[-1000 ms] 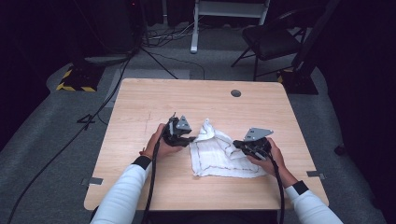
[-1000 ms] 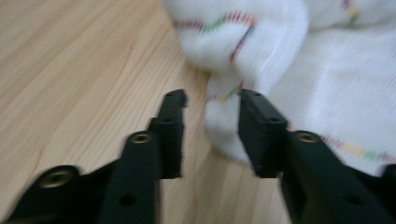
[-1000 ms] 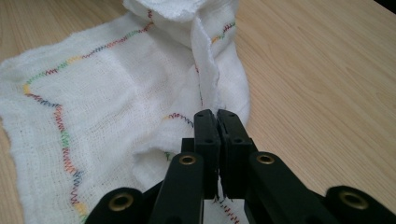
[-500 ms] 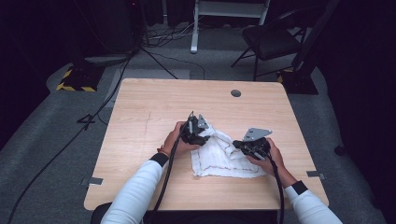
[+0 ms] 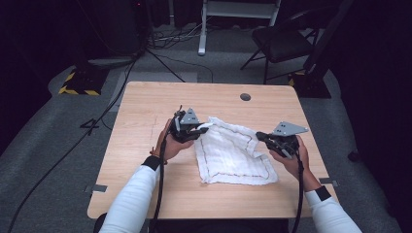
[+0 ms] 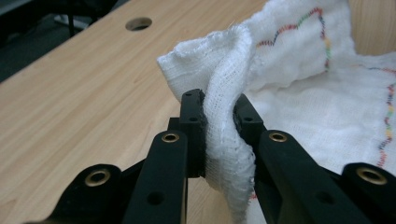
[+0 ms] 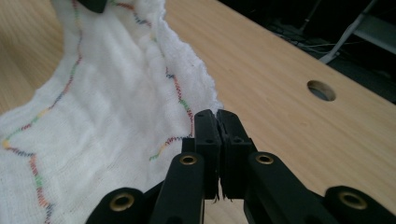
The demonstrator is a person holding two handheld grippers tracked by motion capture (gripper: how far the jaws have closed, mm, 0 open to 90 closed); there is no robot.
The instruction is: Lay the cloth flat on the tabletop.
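A white cloth (image 5: 233, 151) with a multicolour stitched border lies spread on the wooden table (image 5: 145, 111). My left gripper (image 5: 201, 127) is at its far left corner. In the left gripper view the jaws (image 6: 218, 100) have just been closing and now pinch a fold of the cloth (image 6: 303, 60), lifting that corner. My right gripper (image 5: 258, 137) holds the cloth's far right corner, raised a little off the table. In the right gripper view its jaws (image 7: 217, 116) are shut tight on the cloth's edge (image 7: 107, 93), with threads showing below them.
A round cable hole (image 5: 245, 97) sits in the table's far right part. Behind the table stand a dark chair (image 5: 282, 43) and a white stand (image 5: 201, 29), with cables on the floor. A yellow-and-black striped block (image 5: 77, 80) lies at the far left.
My left gripper went right to the cloth's far left corner, shut on it and drew it back left and up. The bunched cloth has spread out. My right gripper rose slightly with its corner.
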